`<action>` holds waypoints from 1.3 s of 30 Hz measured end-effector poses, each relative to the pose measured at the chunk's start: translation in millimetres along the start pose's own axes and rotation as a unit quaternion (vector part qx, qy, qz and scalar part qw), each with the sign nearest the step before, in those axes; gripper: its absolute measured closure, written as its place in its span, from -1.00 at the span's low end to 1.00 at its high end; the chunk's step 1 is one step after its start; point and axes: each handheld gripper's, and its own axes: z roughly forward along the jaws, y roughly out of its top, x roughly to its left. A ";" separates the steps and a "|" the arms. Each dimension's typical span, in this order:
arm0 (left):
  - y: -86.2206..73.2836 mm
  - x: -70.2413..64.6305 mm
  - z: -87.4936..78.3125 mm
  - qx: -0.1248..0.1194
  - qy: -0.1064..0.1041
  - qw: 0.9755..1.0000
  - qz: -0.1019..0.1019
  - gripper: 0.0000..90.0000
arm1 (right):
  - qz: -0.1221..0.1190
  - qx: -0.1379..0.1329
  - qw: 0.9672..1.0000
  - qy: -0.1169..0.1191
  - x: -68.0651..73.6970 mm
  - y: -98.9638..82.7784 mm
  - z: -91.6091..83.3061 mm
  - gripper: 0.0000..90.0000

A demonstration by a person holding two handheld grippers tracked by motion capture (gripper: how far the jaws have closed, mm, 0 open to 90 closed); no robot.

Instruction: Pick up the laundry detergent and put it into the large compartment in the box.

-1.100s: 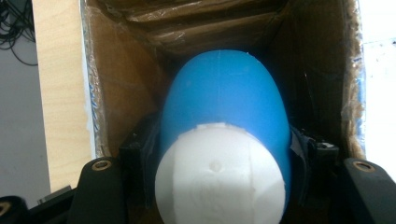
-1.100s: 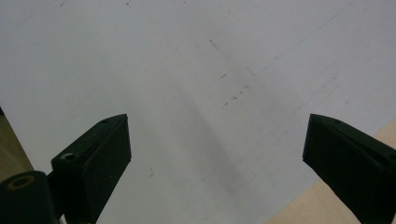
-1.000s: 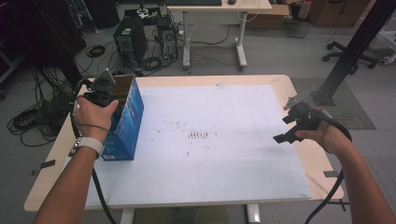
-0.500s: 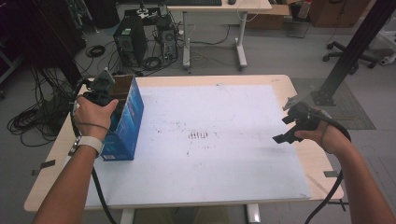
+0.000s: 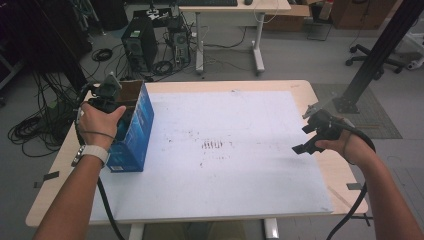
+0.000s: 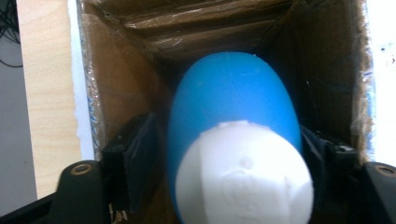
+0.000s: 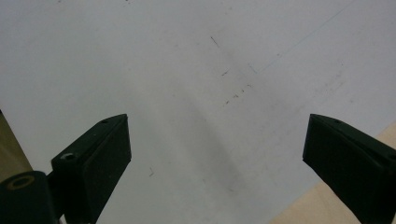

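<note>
High view: a table (image 5: pixel 300 90) covered by a white sheet (image 5: pixel 225 150) is seen, with a blue box (image 5: pixel 135 132) standing open-topped at its left edge. The left gripper (image 5: pixel 111 102) is held over the box mouth in the person's left hand (image 5: pixel 97 122); its jaws are hidden inside the box. The right gripper (image 5: pixel 310 140) is held in the right hand (image 5: pixel 345 145) above the sheet's right edge, well apart from the box. Left gripper view: the inside of the box (image 6: pixel 140 70) is shown, brown cardboard walls with tape along the folds, which the high view hides. A blue bottle (image 6: pixel 233 107) with a white cap (image 6: pixel 245 175) is seen within the box, lying between the two black jaws, cap towards the camera. The left gripper's (image 6: pixel 233 158) jaws have just been opening; the bottle is flanked closely by them, and whether the pads still press on it cannot be told. Right gripper view: the right gripper (image 7: pixel 215 144) is shown with jaws spread wide and nothing between them, over bare white sheet (image 7: pixel 187 70) marked with faint scratches; a strip of table (image 7: pixel 322 205) wood is seen at the lower right.
</note>
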 end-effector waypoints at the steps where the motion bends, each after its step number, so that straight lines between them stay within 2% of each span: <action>1: -0.2 0.5 -0.2 -0.001 -0.001 1.000 0.000 -0.39 | 0.000 0.000 1.000 0.000 0.2 0.1 0.2 -0.83; 14: -0.6 1.4 -1.6 0.000 -0.012 1.000 0.007 -0.48 | 0.001 0.000 1.000 -0.001 1.5 -0.5 -0.3 -0.83; 21: -0.8 1.8 -4.6 -0.006 -0.012 1.000 -0.002 -0.49 | 0.001 0.000 1.000 -0.001 2.5 -1.0 -0.9 -0.83; 24: -0.6 1.8 -6.8 -0.005 -0.009 1.000 0.001 -0.54 | 0.000 -0.002 1.000 -0.002 2.8 -0.8 -2.3 -0.83; 33: -1.9 2.6 -12.1 -0.013 -0.019 1.000 0.003 -0.59 | 0.000 -0.002 1.000 -0.003 5.4 -1.7 -3.5 -0.83; 39: -1.3 1.9 -17.8 -0.017 -0.020 1.000 0.007 -0.71 | 0.000 -0.005 1.000 -0.005 6.6 -2.7 -7.0 -0.83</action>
